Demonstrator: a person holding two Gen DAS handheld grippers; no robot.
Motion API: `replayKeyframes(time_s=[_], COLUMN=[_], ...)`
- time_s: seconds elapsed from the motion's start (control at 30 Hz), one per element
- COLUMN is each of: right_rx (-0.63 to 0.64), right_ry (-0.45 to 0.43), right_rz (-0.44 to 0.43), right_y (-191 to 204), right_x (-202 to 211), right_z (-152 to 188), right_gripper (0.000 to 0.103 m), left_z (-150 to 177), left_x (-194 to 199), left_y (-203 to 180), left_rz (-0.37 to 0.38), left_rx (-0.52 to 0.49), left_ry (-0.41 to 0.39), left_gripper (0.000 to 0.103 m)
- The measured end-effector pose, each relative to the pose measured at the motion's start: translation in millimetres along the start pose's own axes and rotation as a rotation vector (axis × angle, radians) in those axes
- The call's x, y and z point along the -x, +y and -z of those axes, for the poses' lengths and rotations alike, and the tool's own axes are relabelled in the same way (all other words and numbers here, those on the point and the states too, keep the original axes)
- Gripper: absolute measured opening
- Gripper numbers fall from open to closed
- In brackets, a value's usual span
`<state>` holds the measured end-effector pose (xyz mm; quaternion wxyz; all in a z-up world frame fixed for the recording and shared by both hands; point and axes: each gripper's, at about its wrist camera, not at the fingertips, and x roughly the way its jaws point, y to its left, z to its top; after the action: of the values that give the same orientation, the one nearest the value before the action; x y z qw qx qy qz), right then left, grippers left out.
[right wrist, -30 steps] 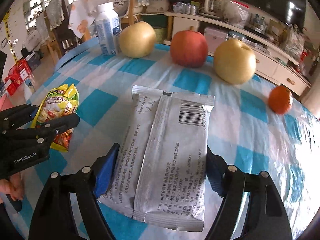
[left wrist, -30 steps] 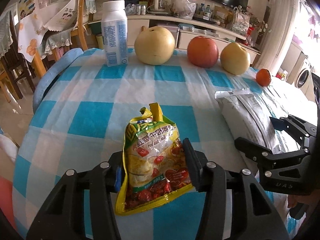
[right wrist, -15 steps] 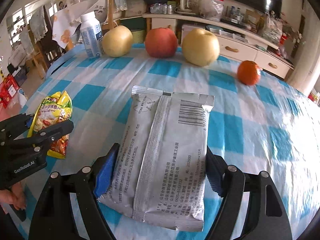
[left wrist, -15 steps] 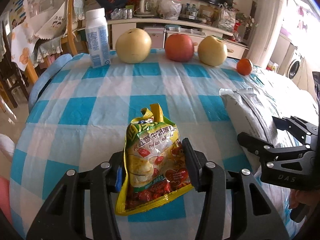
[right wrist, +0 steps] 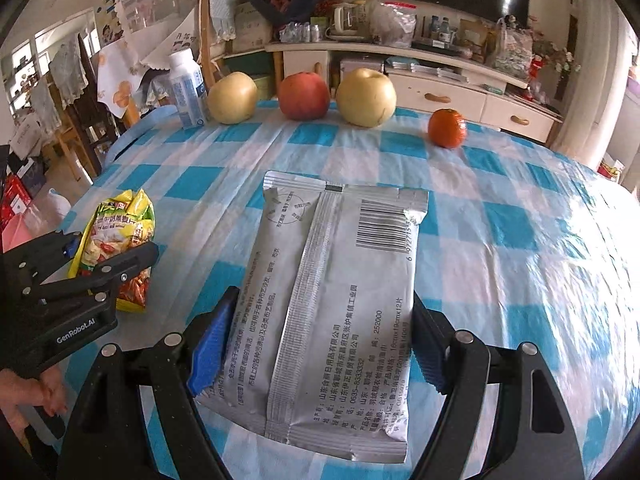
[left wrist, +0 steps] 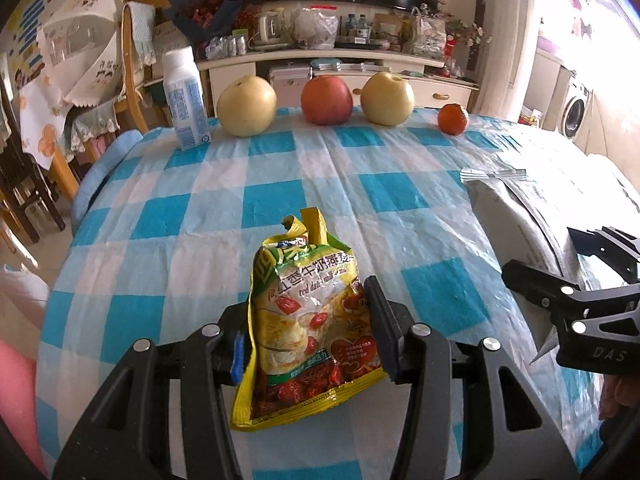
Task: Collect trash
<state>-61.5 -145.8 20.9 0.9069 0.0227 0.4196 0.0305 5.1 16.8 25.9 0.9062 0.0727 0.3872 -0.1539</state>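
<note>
A yellow-green snack packet [left wrist: 310, 316] with red dates printed on it is clamped between the pads of my left gripper [left wrist: 308, 328], held above the checked tablecloth. The same packet [right wrist: 118, 246] and the left gripper [right wrist: 92, 268] appear at the left of the right wrist view. A large silver foil pouch [right wrist: 332, 300] with a barcode sits between the pads of my right gripper [right wrist: 320, 340], which is shut on its sides. In the left wrist view that pouch [left wrist: 516, 216] and the right gripper [left wrist: 576, 280] lie at the right edge.
At the table's [left wrist: 280, 200] far edge stand a white milk bottle [left wrist: 186, 98], two yellow pears [left wrist: 247, 106] [left wrist: 387, 98], a red apple [left wrist: 326, 100] and a small orange [left wrist: 452, 119]. Chairs [left wrist: 132, 76] stand at the left, a cluttered sideboard [left wrist: 340, 64] behind.
Both grippers have drawn back from the fruit row and risen a little, each keeping its packet. More of the table and room shows in both views.
</note>
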Motion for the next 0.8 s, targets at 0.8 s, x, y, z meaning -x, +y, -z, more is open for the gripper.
replayKeyframes(time_s=[0.8], right_rx=[-0.006], right_ry=[-0.093], right_rz=[-0.039], right_y=[33.3], right_x=[82.2], right_z=[54.3], right_gripper=[0.078], left_z=[42.2], left_x=[92.9], left_y=[14.7], left_rz=[-0.103], left_rx=[-0.044], left_ry=[-0.134], left_gripper=[0.051])
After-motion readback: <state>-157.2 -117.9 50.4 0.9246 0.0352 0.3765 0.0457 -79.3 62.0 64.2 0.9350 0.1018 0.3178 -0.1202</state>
